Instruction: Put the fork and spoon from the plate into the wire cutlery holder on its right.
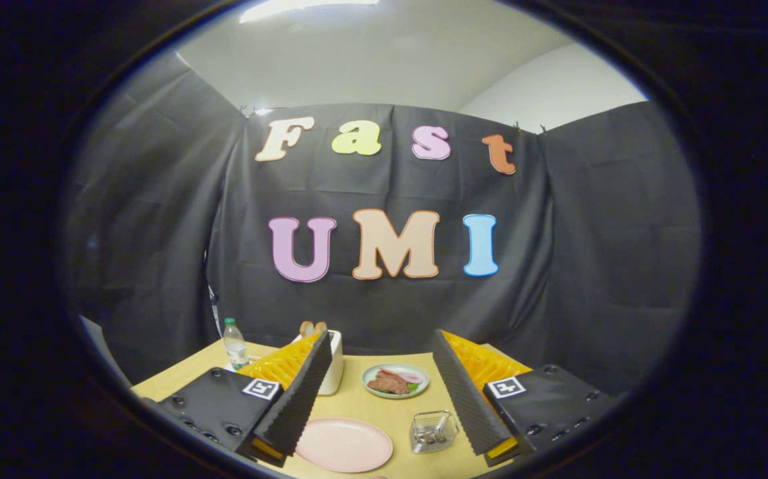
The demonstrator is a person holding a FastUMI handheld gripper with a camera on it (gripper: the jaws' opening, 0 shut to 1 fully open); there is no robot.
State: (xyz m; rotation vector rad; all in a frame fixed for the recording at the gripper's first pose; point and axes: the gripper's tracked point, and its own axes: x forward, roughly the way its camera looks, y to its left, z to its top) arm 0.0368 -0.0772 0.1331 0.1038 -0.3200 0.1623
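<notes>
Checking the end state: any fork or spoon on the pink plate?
No, the pink plate lies bare between the open gripper fingers, and cutlery ends show inside the wire holder beside it.

The gripper view looks from above the near edge of the table (357, 406), facing forward and slightly down toward the far booth wall. Its spread fingers (297, 392) frame the tabletop from well above.
</notes>
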